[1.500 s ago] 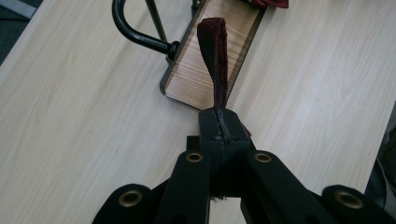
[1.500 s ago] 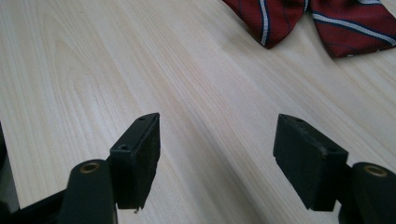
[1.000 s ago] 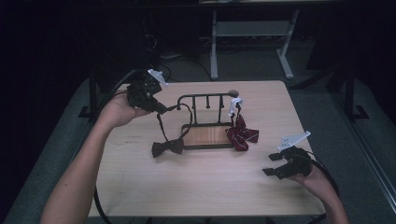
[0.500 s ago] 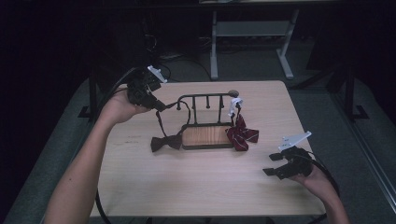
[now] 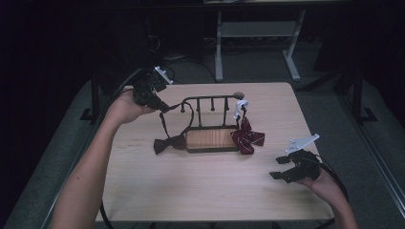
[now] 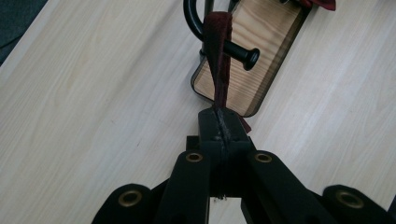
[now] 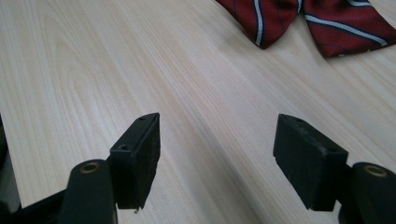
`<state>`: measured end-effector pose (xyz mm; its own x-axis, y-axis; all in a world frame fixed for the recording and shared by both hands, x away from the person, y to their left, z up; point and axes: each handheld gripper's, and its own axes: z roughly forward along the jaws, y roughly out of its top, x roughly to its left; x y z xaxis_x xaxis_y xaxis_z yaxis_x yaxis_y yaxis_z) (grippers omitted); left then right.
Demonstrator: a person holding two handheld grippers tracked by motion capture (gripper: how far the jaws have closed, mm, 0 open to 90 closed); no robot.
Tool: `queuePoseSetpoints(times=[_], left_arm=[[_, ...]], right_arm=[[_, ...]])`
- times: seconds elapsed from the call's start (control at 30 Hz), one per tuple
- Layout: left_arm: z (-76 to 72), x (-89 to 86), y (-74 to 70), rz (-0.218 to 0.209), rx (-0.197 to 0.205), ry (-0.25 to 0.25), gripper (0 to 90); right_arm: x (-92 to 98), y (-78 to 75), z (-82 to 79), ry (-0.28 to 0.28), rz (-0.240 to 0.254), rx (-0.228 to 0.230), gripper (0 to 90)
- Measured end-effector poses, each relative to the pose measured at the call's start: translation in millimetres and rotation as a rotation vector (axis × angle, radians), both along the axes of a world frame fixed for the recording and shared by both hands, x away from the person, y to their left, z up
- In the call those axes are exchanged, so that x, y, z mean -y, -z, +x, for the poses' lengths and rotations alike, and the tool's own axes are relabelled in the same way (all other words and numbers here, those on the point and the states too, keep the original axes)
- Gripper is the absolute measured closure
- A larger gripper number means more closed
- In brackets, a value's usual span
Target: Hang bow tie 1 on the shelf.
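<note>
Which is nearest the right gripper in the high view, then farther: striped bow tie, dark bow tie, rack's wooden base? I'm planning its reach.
1. striped bow tie, at the rack's right end.
2. wooden base, mid-table.
3. dark bow tie, left of the base.

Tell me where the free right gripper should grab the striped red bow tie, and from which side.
Take the striped red bow tie at its narrow centre knot, probably coming from the near right, where the right gripper sits open. The wings lie flat on the table, hard to pinch; the rack blocks the far left side.
</note>
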<state>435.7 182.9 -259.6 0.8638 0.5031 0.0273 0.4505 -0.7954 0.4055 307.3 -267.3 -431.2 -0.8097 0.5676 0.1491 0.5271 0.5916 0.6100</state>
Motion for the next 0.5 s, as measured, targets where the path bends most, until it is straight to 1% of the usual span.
queuePoseSetpoints(times=[0.13, 0.4, 0.5], left_arm=[[2.2, -0.1, 1.4, 0.01, -0.009, 0.0, 90.0], [2.6, 1.1, 5.3, 0.022, -0.009, -0.008, 89.6], [1.4, 1.5, 7.2, 0.048, -0.012, -0.008, 86.5]], right_arm=[[0.8, -0.2, 0.1, -0.002, -0.002, 0.002, 31.7], [2.8, -1.3, -0.1, -0.001, 0.001, 0.01, 31.7], [2.3, -3.0, 0.3, 0.004, 0.006, 0.008, 31.7]])
